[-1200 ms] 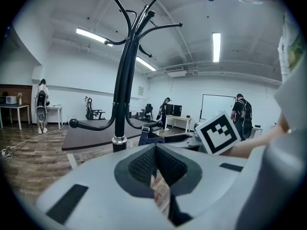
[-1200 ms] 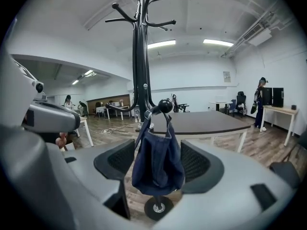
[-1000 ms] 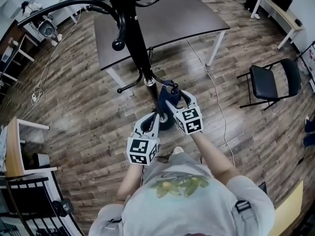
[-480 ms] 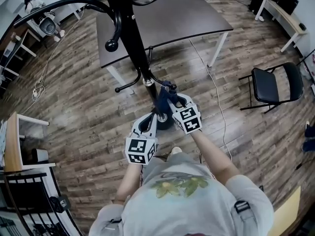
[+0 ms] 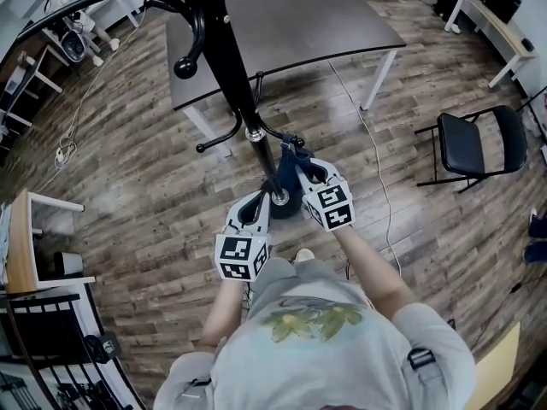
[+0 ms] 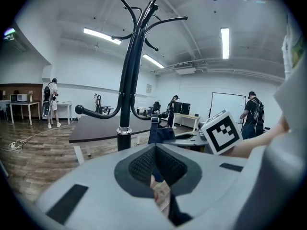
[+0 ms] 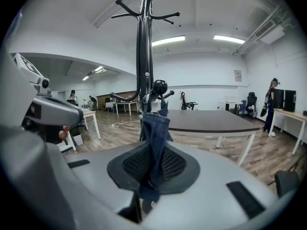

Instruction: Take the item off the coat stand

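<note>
A black coat stand point(image 5: 231, 67) rises in front of me, its pole point(image 6: 127, 80) also filling the left gripper view. A blue denim item point(image 5: 287, 162) hangs from a low hook beside the pole. In the right gripper view the denim point(image 7: 156, 128) runs down between the pads. My right gripper point(image 5: 295, 169) is closing, and its pads point(image 7: 170, 164) pinch that fabric. My left gripper point(image 5: 263, 202) sits just left of it near the pole's foot. Its pads point(image 6: 141, 166) meet, and I see nothing gripped between them. The denim point(image 6: 158, 134) hangs a little beyond its tips.
A dark-topped table point(image 5: 299, 32) stands behind the stand. A black folding chair point(image 5: 466, 143) is at the right and a cable point(image 5: 369, 148) trails over the wooden floor. A wooden side table point(image 5: 21, 246) is at the left. People point(image 6: 250, 114) stand far off.
My right gripper's jaws have come together on the blue denim item, which they stood open around a second ago. Both grippers have otherwise barely moved.
</note>
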Demonstrator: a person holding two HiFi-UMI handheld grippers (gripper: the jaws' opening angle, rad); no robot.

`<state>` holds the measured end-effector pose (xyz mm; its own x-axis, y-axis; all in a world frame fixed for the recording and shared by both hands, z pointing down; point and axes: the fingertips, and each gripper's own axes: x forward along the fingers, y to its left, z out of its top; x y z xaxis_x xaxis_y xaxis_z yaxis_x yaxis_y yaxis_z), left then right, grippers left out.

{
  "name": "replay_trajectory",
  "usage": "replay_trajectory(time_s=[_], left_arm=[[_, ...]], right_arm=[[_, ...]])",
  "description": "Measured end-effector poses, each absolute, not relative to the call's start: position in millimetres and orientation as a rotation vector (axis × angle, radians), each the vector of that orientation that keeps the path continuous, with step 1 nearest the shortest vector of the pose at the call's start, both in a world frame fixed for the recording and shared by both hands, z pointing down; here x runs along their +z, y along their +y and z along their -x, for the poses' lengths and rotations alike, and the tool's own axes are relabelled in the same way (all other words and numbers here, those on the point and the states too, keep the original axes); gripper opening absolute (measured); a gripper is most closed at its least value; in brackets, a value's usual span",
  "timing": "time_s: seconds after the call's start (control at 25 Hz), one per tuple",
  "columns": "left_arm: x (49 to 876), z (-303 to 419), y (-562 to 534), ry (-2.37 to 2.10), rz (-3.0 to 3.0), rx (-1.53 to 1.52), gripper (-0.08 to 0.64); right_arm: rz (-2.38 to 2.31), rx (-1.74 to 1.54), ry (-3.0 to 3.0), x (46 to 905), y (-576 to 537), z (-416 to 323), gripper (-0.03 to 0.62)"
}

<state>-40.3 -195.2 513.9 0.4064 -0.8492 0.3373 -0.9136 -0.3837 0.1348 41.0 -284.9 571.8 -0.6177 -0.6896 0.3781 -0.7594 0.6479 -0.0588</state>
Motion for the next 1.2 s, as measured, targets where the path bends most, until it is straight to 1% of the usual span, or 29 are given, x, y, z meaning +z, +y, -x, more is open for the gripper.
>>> replay_trajectory(time_s=[0.48,1.2], left_arm=[[513,32,-197,-1.516,-2.390,0.314,0.015],[519,34,-192,-1.493,-2.394,0.329,0.015]], right_arm=[[-1.147,0.327,-2.606,546,-281,-43,0.041],[-1.243,0.367,-2.592,544,-269,-62,0.041]])
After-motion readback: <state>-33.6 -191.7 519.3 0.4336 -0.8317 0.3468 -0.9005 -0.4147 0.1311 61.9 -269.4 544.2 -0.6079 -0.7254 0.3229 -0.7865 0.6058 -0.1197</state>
